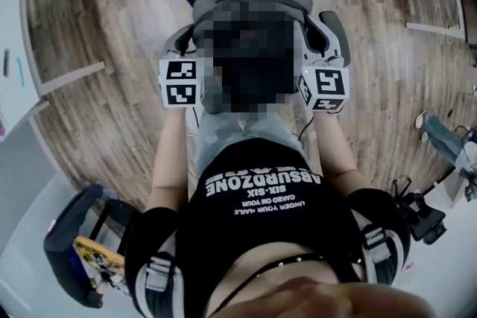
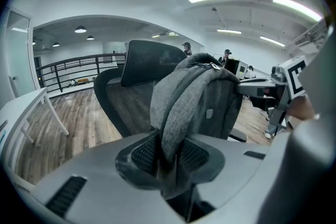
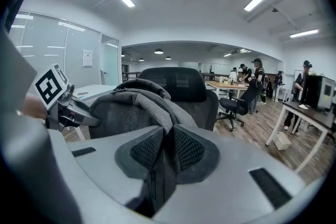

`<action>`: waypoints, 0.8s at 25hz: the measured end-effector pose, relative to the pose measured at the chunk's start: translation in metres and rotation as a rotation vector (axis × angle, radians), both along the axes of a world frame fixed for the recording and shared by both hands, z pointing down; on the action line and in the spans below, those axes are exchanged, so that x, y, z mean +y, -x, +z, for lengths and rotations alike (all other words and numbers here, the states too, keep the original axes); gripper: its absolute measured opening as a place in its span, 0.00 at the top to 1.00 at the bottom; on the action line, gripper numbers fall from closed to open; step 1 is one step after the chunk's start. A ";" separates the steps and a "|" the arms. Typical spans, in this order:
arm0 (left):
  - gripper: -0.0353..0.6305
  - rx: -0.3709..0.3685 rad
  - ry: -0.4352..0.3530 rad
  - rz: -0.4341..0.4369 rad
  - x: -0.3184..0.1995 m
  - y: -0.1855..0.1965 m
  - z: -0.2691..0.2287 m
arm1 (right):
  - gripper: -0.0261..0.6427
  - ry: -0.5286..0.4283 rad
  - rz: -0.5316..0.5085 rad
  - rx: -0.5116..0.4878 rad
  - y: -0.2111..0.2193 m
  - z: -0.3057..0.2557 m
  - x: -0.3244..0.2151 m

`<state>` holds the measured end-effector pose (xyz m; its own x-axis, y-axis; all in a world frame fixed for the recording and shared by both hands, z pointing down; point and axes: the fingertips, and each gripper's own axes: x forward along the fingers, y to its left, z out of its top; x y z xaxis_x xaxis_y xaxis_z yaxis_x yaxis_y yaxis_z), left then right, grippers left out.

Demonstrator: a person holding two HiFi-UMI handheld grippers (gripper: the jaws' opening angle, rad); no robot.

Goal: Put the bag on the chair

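Off to the left, a dark padded case [image 1: 71, 234] lies on the wooden floor [image 1: 97, 130], well apart from the work and no part of it

Next comes the left gripper [image 2: 169, 157], its jaws clamped on a thick fold of the grey fabric backpack [image 2: 194, 97], the cloth pinched tight between the ribbed pads. The backpack hangs in the middle, straight in front of the person and between both tools, with its long axis upright and its top humped over. Just beyond it stands the black mesh office chair [image 2: 142, 68], whose backrest rises behind the bag's far side, facing the person

On the right, the right gripper [image 3: 168, 152] is likewise closed on the bag, biting a fold of cloth with a zip running down it. Both tools sit level at the bag's two sides, so neither hand is clearly nearer the chair

Whether the bag's bottom already touches the seat I cannot tell, since the bag itself hides the seat. My guess is the coming move depends on this: the seat lies ahead of and below the load, so both hands would need to carry it forward and down together, keeping it upright against the backrest
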<state>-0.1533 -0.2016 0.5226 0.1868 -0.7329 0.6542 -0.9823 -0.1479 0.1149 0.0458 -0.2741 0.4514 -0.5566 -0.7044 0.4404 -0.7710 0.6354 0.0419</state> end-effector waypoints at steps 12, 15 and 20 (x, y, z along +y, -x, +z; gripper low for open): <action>0.81 0.011 0.063 -0.016 -0.009 0.012 0.027 | 0.85 0.052 -0.015 0.033 0.019 0.025 -0.017; 0.81 0.011 0.078 -0.026 -0.012 0.016 0.033 | 0.85 0.070 -0.019 0.041 0.023 0.034 -0.020; 0.81 0.000 0.090 -0.041 -0.013 0.024 0.043 | 0.85 0.105 -0.022 0.049 0.029 0.048 -0.020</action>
<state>-0.1769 -0.2143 0.5658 0.1572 -0.6784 0.7177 -0.9874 -0.0962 0.1254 0.0170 -0.2941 0.4994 -0.5470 -0.6413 0.5381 -0.7558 0.6547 0.0119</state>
